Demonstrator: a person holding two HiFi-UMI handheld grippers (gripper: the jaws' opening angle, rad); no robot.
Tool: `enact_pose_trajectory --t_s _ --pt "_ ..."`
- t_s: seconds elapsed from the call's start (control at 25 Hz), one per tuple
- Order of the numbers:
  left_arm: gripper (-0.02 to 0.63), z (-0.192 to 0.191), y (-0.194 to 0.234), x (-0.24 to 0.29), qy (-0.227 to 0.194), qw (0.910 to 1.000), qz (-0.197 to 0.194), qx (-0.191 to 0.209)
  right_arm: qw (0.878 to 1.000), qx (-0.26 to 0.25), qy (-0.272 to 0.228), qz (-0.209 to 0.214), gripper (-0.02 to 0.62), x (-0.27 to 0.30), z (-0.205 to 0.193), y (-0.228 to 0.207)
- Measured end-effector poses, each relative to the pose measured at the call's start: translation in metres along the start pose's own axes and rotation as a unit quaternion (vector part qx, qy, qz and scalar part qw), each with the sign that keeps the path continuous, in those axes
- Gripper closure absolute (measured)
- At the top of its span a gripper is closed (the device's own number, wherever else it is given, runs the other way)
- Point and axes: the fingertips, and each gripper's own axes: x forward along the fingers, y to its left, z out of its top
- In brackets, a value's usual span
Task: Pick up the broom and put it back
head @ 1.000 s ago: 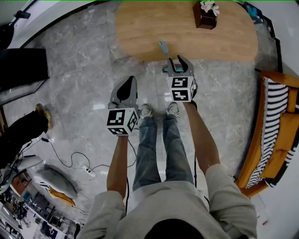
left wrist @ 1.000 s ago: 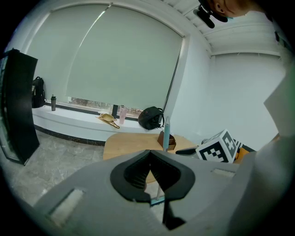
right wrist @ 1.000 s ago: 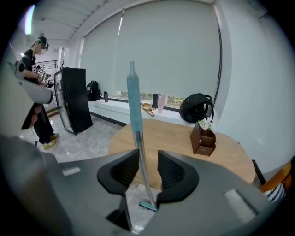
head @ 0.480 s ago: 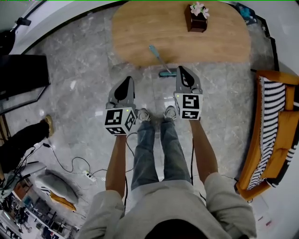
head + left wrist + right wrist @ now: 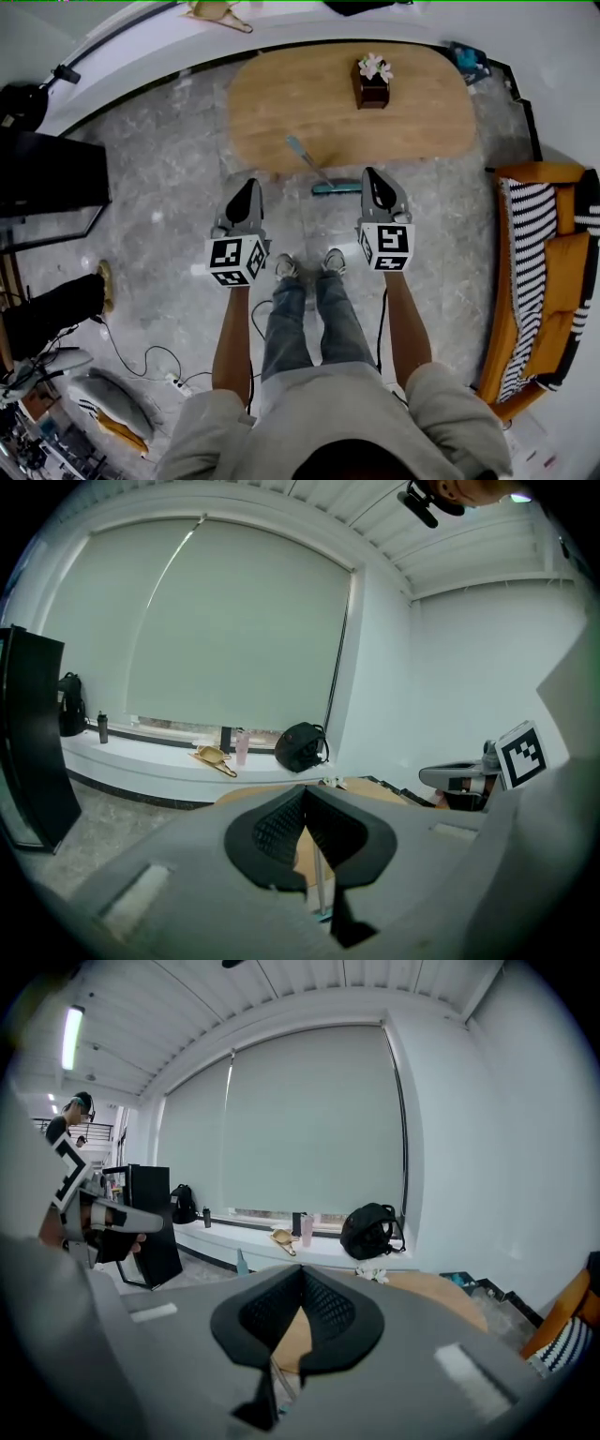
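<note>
Both jaws are closed and empty: the left gripper (image 5: 302, 789) has its black ribbed pads meeting at the tips, and the right gripper (image 5: 302, 1269) is the same, with nothing pinched in either. I'm holding them level, side by side and well apart, over a glossy grey marbled floor (image 5: 159, 187). The broom (image 5: 312, 166) sits between the two grippers and beyond my shoes (image 5: 286, 267). It has a thin pale handle with a light blue grip and a flat teal head down on the floor. The handle runs up across the near edge of the counter (image 5: 281, 94); I can't tell if it leans on it. The counter is a smooth oval of light wood, carrying a small dark brown box of flowers (image 5: 372, 82) near its far side. There's open floor around the broom head on both sides. On the right is a bench (image 5: 539, 244) with an orange wooden frame and striped cushion, well apart from the broom. On the left is a black cabinet (image 5: 47, 178), with a loose cable (image 5: 141, 352) behind my left side. A black backpack (image 5: 372, 1230) sits on the white window ledge.
</note>
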Motion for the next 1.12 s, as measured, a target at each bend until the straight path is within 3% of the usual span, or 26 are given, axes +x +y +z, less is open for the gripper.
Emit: enact_pose_trajectory --t_s 0.68,1.12 --pt "0.604 0.151 -0.007 -0.056 -0.073 0.9966 0.026 0.029 0.997 -0.006 -0.073 -0.031 0.595 -0.057 0.149 -0.041" --pt "0.604 0.196 -0.02 -0.076 -0.098 0.9937 0.03 0.046 0.995 -0.012 -0.096 -0.029 0.595 -0.088 0.195 -0.049"
